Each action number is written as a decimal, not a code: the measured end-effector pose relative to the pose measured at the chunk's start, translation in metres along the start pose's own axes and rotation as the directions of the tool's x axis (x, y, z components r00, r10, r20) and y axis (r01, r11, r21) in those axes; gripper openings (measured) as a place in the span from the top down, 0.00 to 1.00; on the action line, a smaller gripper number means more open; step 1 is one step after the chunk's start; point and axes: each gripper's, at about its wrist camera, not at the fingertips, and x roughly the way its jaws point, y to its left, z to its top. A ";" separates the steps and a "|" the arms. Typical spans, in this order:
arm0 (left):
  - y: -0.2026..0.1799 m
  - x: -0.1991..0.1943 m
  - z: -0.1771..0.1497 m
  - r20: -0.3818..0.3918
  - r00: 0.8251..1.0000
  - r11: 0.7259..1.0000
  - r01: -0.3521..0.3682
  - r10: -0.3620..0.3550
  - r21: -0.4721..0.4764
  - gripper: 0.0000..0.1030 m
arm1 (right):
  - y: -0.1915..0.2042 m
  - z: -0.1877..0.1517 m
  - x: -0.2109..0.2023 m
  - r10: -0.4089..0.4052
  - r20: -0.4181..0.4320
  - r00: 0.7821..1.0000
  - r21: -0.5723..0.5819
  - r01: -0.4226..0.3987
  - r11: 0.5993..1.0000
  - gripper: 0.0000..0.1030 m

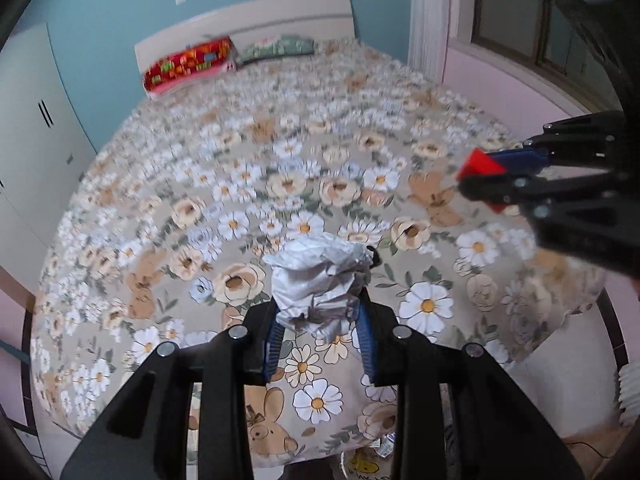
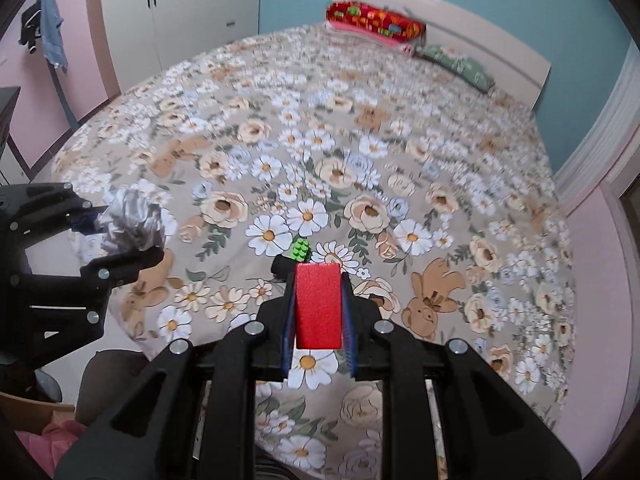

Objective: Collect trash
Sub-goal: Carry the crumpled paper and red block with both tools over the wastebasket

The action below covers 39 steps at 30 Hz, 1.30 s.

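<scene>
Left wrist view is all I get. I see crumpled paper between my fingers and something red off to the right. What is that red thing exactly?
Observer: A red block, clamped between the fingers of the right gripper and lifted clear of the bed.
Operator: Is anything left on the bed near it?
Observer: Yes, a small green toy brick lies on the bedspread just beyond the red block, beside a small dark object I cannot identify.
Operator: And my own side, how does it look from over there?
Observer: The left gripper shows at the left edge, with the crumpled paper bulging out past its fingers, above the bed's near corner.
</scene>
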 end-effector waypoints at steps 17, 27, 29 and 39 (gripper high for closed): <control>-0.028 -0.119 -0.038 0.138 0.990 0.999 -0.034 0.031 0.024 0.67 | 0.058 -0.045 -0.141 -0.037 0.131 0.991 -0.038 0.043 0.998 0.79; -0.039 -0.125 -0.071 0.104 0.994 0.997 -0.039 0.032 0.071 0.67 | 0.082 -0.085 -0.147 -0.007 0.116 0.993 -0.032 0.011 0.999 0.79; -0.040 -0.120 -0.080 0.085 0.996 0.996 -0.034 0.028 0.077 0.67 | 0.083 -0.094 -0.140 -0.003 0.104 0.995 -0.025 0.005 1.000 0.79; -0.049 -0.071 -0.132 -0.030 1.000 0.996 -0.001 0.004 0.094 0.67 | 0.094 -0.143 -0.081 0.029 0.016 0.999 -0.004 -0.029 1.000 0.79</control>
